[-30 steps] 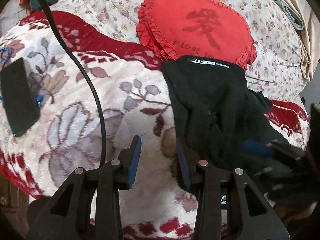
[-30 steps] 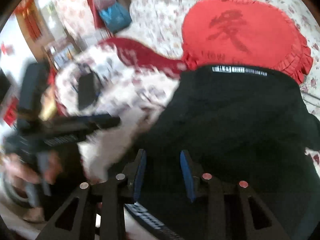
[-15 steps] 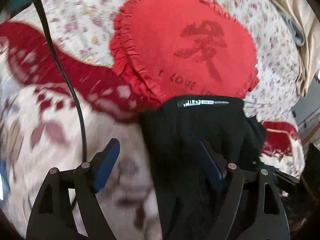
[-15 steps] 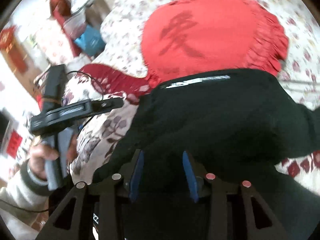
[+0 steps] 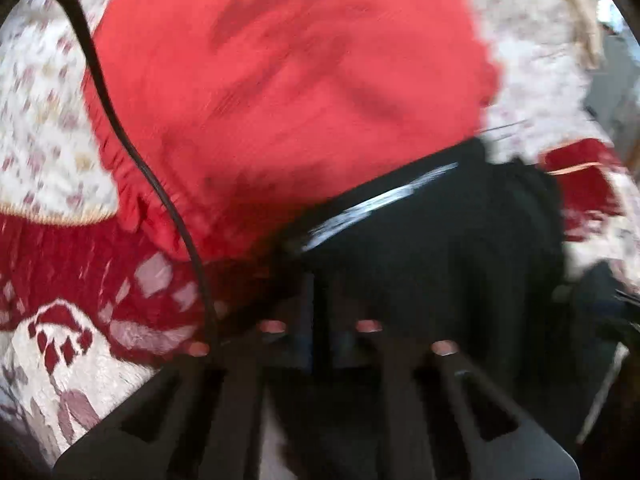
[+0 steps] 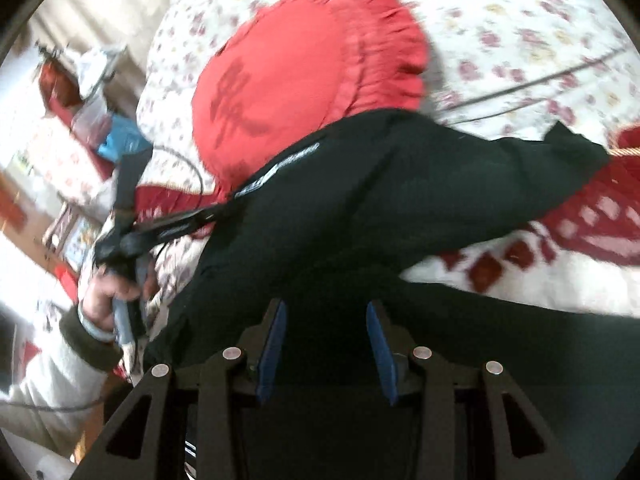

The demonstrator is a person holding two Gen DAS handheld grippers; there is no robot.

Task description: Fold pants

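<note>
Black pants (image 6: pixel 360 208) lie bunched on the patterned blanket, with the white-lettered waistband (image 6: pixel 276 168) against a red cushion. My left gripper (image 5: pixel 316 312) is shut on the pants' waistband corner (image 5: pixel 380 200); the view is blurred. In the right wrist view it (image 6: pixel 216 212) pinches the waistband edge at the left. My right gripper (image 6: pixel 326 340) is open above the black fabric, with blue pads (image 6: pixel 274 344) apart and nothing between them.
A round red frilled cushion (image 6: pixel 296 76) lies behind the pants on a floral quilt (image 6: pixel 520 32). A black cable (image 5: pixel 132 148) runs across the blanket (image 5: pixel 60 360). Cluttered furniture stands at the left (image 6: pixel 80 92).
My left gripper moved forward to the waistband and closed on it. My right gripper swung to the right over the pants and stayed open. The pants have shifted and stretched sideways.
</note>
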